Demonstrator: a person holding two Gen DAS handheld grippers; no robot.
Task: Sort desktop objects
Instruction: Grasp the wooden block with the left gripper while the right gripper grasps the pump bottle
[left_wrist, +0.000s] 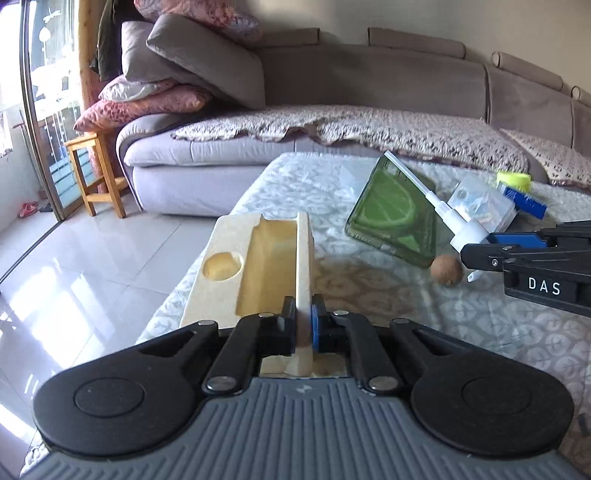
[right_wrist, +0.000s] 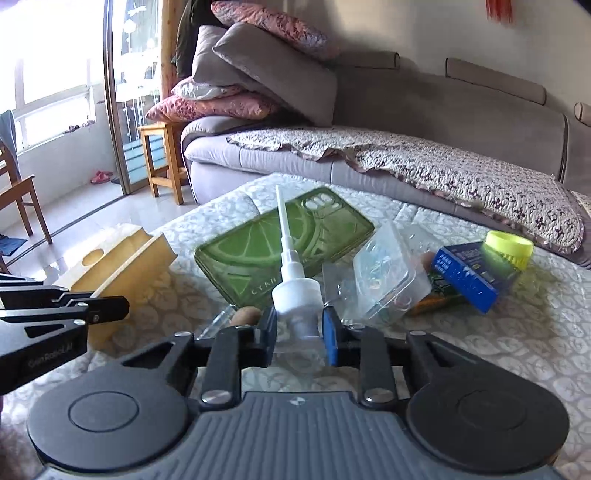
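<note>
Two handheld grippers work a cluttered coffee table (left_wrist: 480, 332) covered in a pale patterned cloth, with a grey sofa (left_wrist: 369, 74) across the top of both views. In the left wrist view, the left gripper (left_wrist: 303, 325) at lower centre has its fingers drawn narrow on the right-hand wall of a cream foam tray (left_wrist: 229, 273), which stretches from the jaws toward the centre-left of the frame; the tray shows a round recess and a long rectangular one. At the right edge of that view, the right gripper (left_wrist: 471, 256) holds a white pump spray head (left_wrist: 467, 229) whose thin tube slants up over a green lime-print phone case (left_wrist: 391, 210), with a small brown round nut-like object (left_wrist: 446, 269) just beside it on the cloth. In the right wrist view, the right gripper (right_wrist: 299, 332) at lower centre is clamped on the clear neck below the spray head (right_wrist: 295, 291), the tube pointing toward the upper centre across the phone case (right_wrist: 251, 247). To the right lie a clear plastic box (right_wrist: 384, 280), a blue carton (right_wrist: 465, 277) and a yellow ribbed cap (right_wrist: 508, 247), heaped close together. The foam tray (right_wrist: 122, 258) sits at left, beside the left gripper (right_wrist: 110, 310) entering from the left edge
</note>
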